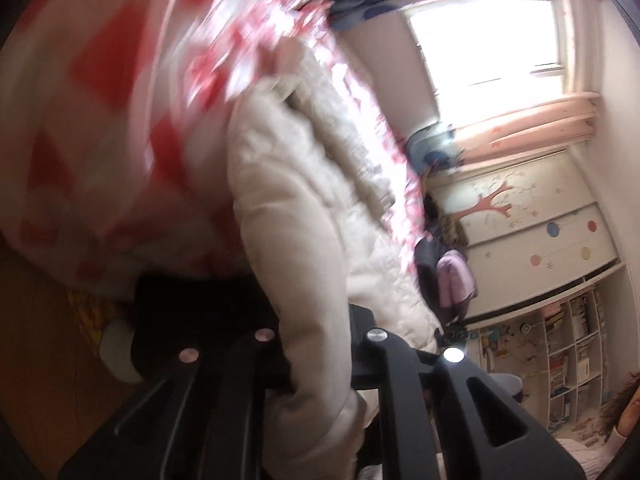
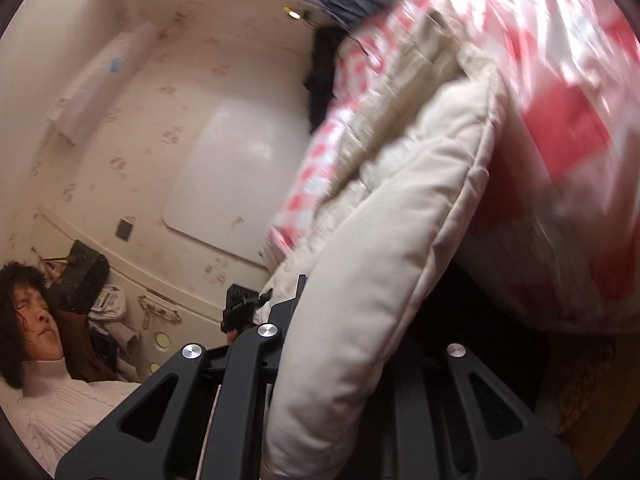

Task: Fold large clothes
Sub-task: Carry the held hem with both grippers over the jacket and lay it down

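Cream quilted fabric of a padded garment is seen clamped in the left claw at the lower centre of the left wrist view, and the same garment is pinched in the right claw at the lower centre of the right wrist view. From both claws the garment is carried up toward the frame centre, lying against a red-and-white patterned bedcover that is blurred. A window is shown at upper right of the left view.

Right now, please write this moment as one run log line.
step: fold | left gripper: shut on cream padded jacket | right gripper: shut on jacket | views: blurred
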Available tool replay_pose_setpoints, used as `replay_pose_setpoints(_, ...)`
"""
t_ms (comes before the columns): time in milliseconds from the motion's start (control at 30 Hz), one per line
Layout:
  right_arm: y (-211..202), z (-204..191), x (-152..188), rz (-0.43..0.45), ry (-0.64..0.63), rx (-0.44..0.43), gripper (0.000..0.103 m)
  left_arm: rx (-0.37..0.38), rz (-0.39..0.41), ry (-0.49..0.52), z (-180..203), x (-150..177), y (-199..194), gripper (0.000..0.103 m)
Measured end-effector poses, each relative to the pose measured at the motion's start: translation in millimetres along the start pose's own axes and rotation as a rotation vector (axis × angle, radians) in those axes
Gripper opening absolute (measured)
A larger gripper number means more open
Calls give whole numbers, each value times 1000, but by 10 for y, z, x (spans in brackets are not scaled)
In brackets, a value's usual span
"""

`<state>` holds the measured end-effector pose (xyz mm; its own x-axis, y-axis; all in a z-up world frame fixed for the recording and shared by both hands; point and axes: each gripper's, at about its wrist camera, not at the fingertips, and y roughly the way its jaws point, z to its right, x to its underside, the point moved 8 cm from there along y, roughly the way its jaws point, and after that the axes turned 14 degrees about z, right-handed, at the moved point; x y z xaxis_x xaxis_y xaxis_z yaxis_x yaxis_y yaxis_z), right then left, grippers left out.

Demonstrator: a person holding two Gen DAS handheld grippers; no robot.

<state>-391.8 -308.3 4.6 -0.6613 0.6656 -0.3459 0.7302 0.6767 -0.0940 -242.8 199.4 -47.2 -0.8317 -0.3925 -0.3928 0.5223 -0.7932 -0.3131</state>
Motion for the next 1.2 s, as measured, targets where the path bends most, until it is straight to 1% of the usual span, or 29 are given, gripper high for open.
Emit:
replay_pose_setpoints(67,31,-101,-41,15,-13,-31,14,22,25,15,91,-63,-49,13)
replay_pose_setpoints(133,71,-149,-61,19,-10,-51,14,7,17,36,96,-70,-24,13)
replay_pose_setpoints(200,90,-122,-74,22,12,-62,14,-7,9,4,28,-72,10,13)
replay_pose_setpoints(267,90,-115,-116,38,30,-80,14,-11,13,-7,50,-112,25,13)
replay_pose_setpoints(367,98,-201,-276,72,25,-120,14,4,25,22,222,-225,16,13)
replay_pose_setpoints(400,119,-245,-346,80,18,-134,14,13,31,32,230,-316,-7,13)
replay_pose_setpoints(533,265,-406,-694,117,-17,-175,13,39,72,68,526,-646,130,13)
replay_pose_setpoints(633,421,-497,-1076,156,-38,-201,13,54,107,89,734,-983,316,13)
replay_pose_setpoints(700,564,-505,-1371,178,-53,-198,13,65,133,90,859,-1246,485,13)
replay_pose_setpoints(867,988,-420,-2124,230,-60,-147,13,60,194,100,1067,-1930,1020,13)
replay_pose_setpoints(967,1270,-245,-2585,265,-39,-74,13,26,221,78,1050,-2314,1404,13)
replay_pose_setpoints(1100,1714,245,-3120,299,21,41,14,-59,255,27,802,-2752,1996,13)
replay_pose_setpoints(1200,2048,728,-3362,308,69,152,14,-143,259,-9,492,-2936,2443,13)
